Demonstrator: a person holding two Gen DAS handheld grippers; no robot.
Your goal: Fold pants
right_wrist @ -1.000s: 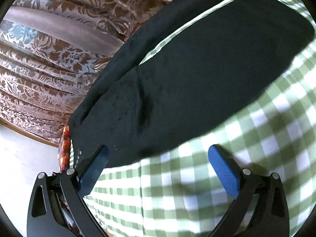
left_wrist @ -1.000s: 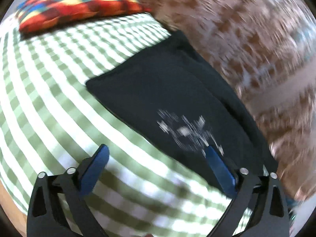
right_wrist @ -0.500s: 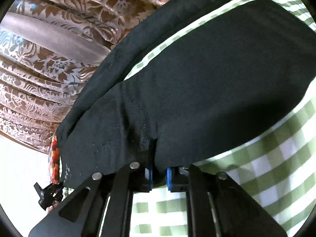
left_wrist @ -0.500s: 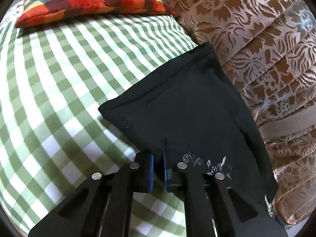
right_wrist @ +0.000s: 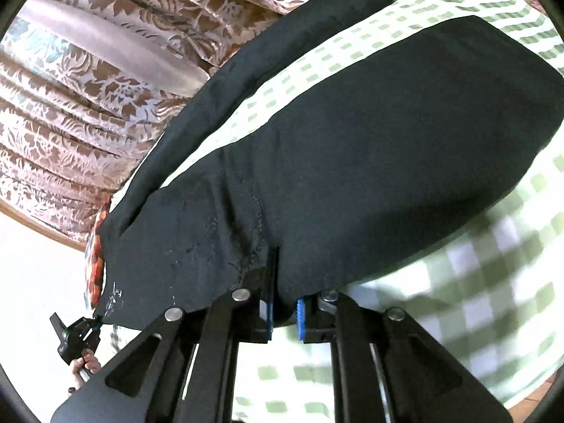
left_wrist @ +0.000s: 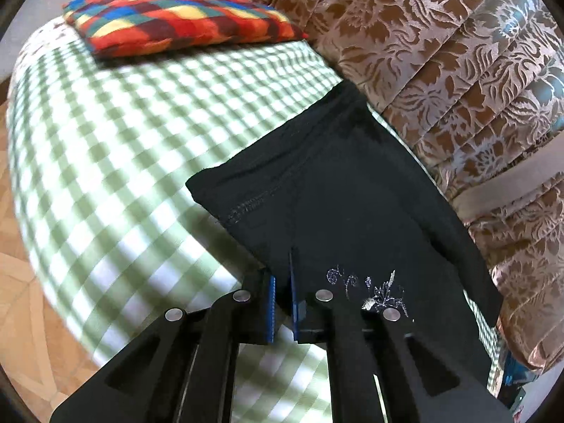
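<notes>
Since a second ago both grippers have been brought from wide open to clamped on the near edge of the pants [left_wrist: 345, 204], and the cloth is now being lifted off the checked sheet [left_wrist: 116, 162].

On the left wrist view the left gripper [left_wrist: 282, 303] is being held narrow, its blue pads [left_wrist: 270, 308] pinching the dark fabric at about 6 o'clock, just beside a pale embroidered motif [left_wrist: 379, 290] at 5 o'clock. The waistband edge is being shown running from 9 o'clock toward 12 o'clock of the garment, and the far side is lying against the brown flowered curtain [left_wrist: 440, 56] at 2 o'clock. A patchwork cushion [left_wrist: 176, 14] is resting on the sheet at 11 o'clock, well apart from the pants.

On the right wrist view the right gripper [right_wrist: 283, 312] is likewise being kept narrow, with fabric caught between its pads [right_wrist: 299, 319] near the crotch seam at 6 o'clock. The pants [right_wrist: 370, 162] are being stretched from there up toward 1 o'clock, the two legs parted with a strip of the sheet [right_wrist: 317, 67] showing between them. At 8 o'clock the left gripper [right_wrist: 95, 324] is being seen gripping the corner of the waist, held by a hand [right_wrist: 84, 365] below it.
</notes>
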